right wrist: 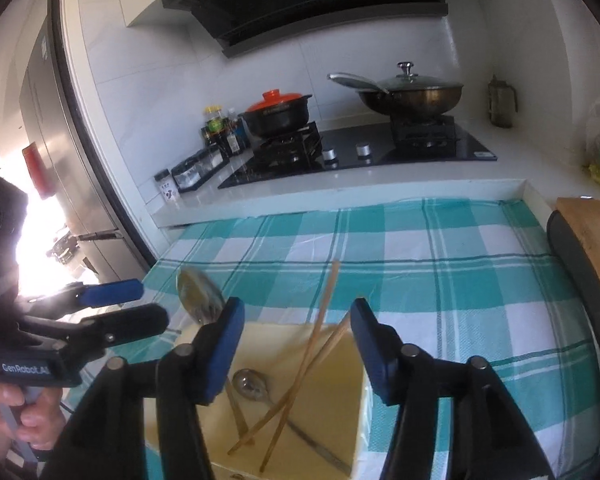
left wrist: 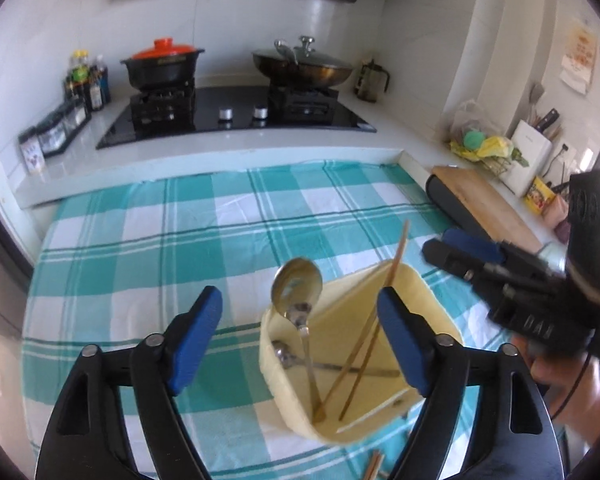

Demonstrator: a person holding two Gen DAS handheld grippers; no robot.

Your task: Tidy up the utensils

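A cream plastic bin (left wrist: 420, 292) stands on the teal checked cloth (left wrist: 140, 248). It also shows in the right wrist view (right wrist: 332, 364). Inside it lean a big metal spoon (left wrist: 298, 286), a smaller spoon (left wrist: 284, 354) and a pair of wooden chopsticks (left wrist: 392, 268). In the right wrist view the big spoon (right wrist: 198, 296), small spoon (right wrist: 252, 384) and chopsticks (right wrist: 324, 308) show too. My left gripper (left wrist: 300, 336) is open, above the bin's near left side. My right gripper (right wrist: 296, 348) is open over the bin; it also shows at right in the left wrist view (left wrist: 460, 248).
More chopstick ends (left wrist: 374, 466) lie on the cloth near the front edge. A wooden cutting board (left wrist: 488, 208) on a dark base lies at right. Behind, a raised counter holds a hob with a black pot (left wrist: 162, 64) and a wok (left wrist: 304, 64).
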